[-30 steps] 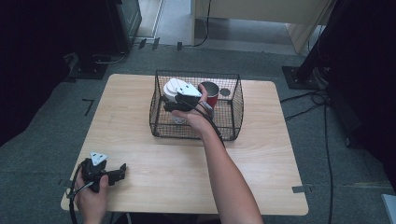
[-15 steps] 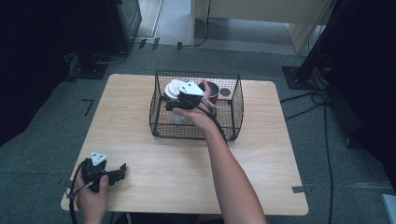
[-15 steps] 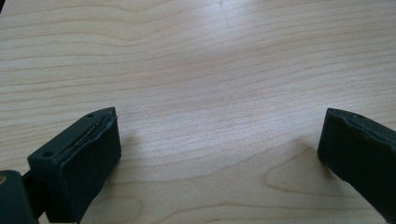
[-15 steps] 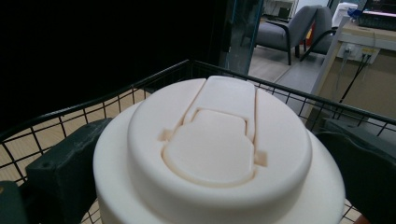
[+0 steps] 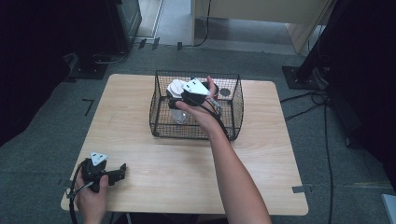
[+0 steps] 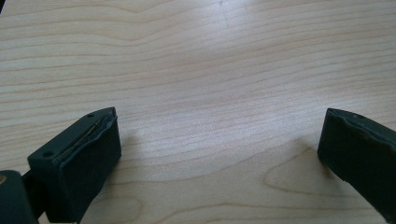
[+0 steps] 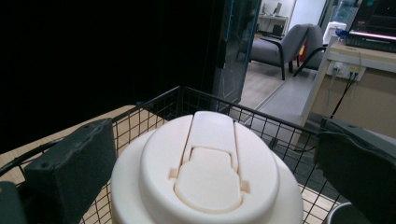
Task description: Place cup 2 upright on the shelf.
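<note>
A black wire basket [image 5: 236, 112] stands at the middle back of the wooden table [image 5: 261, 158]. Inside it stands a clear bottle with a round white flip-top lid [image 5: 174, 87]. My right gripper [image 5: 180, 99] hovers over the basket and is open, one jaw on each side of the lid [image 7: 208, 172]. The left jaw sits close against the lid's edge and a small gap shows at the right jaw. My left gripper [image 5: 122, 170] rests low over the front left corner, open, with only bare wood [image 6: 215, 93] between its jaws.
A dark round object [image 5: 225, 92] lies in the basket's back right part, and a cup rim [image 7: 348, 215] shows beside the bottle. Cables and dark equipment stands sit on the floor around the table. Bare wood stretches in front of the basket.
My right gripper has shifted slightly to the right over the basket while the white lid stayed in place. The left gripper has not moved.
</note>
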`<state>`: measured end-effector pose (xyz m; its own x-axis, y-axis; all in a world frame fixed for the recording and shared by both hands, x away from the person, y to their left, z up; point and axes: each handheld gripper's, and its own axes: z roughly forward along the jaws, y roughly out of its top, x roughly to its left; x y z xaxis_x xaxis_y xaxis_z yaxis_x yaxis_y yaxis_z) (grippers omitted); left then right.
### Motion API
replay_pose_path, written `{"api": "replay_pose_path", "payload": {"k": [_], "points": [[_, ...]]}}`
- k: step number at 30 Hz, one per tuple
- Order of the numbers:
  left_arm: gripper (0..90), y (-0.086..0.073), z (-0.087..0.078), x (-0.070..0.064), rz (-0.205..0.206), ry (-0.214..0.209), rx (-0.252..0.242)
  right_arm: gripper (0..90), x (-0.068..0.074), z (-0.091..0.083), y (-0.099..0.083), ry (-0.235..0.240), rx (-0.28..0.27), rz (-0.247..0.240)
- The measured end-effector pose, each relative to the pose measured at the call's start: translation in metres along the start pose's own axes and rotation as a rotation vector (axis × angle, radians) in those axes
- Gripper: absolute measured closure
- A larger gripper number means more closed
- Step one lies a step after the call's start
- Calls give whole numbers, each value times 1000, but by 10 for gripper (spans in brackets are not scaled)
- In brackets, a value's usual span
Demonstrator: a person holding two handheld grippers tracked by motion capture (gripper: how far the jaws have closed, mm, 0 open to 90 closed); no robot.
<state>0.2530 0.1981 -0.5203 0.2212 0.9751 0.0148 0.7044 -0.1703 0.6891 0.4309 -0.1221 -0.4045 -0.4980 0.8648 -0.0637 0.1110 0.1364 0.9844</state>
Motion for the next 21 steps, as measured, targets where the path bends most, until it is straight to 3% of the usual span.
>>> {"api": "replay_pose_path", "payload": {"k": [5, 11, 14, 21], "points": [[0, 0, 0, 0, -2, 0, -2, 0, -3, -8, 5, -13, -15, -2], [0, 0, 0, 0, -2, 1, -1, 0, -17, -23, 10, -48, -29, 2], [0, 0, 0, 0, -3, 1, -1, 0, -25, -33, 11, -83, -20, 12], [0, 0, 0, 0, -5, 0, -2, 0, -36, -65, 1, -112, 12, 17]]}}
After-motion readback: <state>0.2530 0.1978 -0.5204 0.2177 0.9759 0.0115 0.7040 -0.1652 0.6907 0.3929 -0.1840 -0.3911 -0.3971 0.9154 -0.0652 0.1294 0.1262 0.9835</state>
